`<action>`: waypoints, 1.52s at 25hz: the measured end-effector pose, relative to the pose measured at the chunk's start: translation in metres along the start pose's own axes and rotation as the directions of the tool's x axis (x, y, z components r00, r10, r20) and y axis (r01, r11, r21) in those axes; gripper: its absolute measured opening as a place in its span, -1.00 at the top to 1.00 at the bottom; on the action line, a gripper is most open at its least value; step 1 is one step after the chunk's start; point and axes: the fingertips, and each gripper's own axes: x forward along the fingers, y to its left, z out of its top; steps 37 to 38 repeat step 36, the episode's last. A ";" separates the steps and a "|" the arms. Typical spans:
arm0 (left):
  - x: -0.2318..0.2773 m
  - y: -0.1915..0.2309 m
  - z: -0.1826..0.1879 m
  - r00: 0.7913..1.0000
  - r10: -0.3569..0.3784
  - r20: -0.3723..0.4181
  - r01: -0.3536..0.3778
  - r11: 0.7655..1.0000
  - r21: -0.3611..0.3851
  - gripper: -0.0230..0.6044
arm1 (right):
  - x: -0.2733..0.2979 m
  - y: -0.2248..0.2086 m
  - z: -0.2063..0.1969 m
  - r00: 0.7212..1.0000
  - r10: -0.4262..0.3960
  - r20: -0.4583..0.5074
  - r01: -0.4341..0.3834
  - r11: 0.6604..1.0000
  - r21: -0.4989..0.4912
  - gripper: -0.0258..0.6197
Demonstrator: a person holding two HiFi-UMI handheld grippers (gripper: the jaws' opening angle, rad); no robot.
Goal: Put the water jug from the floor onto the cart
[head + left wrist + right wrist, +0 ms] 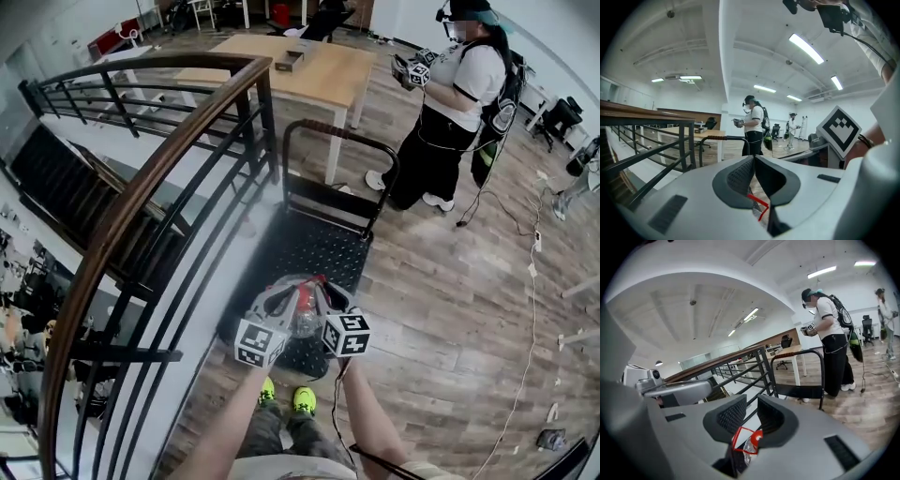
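Observation:
The water jug [306, 311] is clear with a red cap and a thin red handle, and it hangs just above the near end of the black cart [319, 246]. My left gripper [287, 300] and right gripper [324, 298] meet over its top from either side. In the left gripper view the left gripper [753, 161] is shut on the red handle strip [760, 206]. The right gripper [751, 405] clamps the red handle [739, 439] beside the red cap [757, 438] in its own view. Most of the jug's body is hidden under the grippers.
The cart's upright push handle [339, 133] stands at its far end. A black stair railing with a wooden rail [141, 187] runs close on the left, with a stairwell beyond. A wooden table [319, 70] and a standing person [450, 103] are farther off. Cables [530, 281] lie on the floor at right.

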 end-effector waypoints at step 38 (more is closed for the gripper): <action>-0.036 -0.069 0.081 0.996 -0.004 0.090 0.001 1.000 0.030 0.90 | -0.089 0.065 0.071 0.986 0.125 0.107 -0.114 0.988 -0.108 0.81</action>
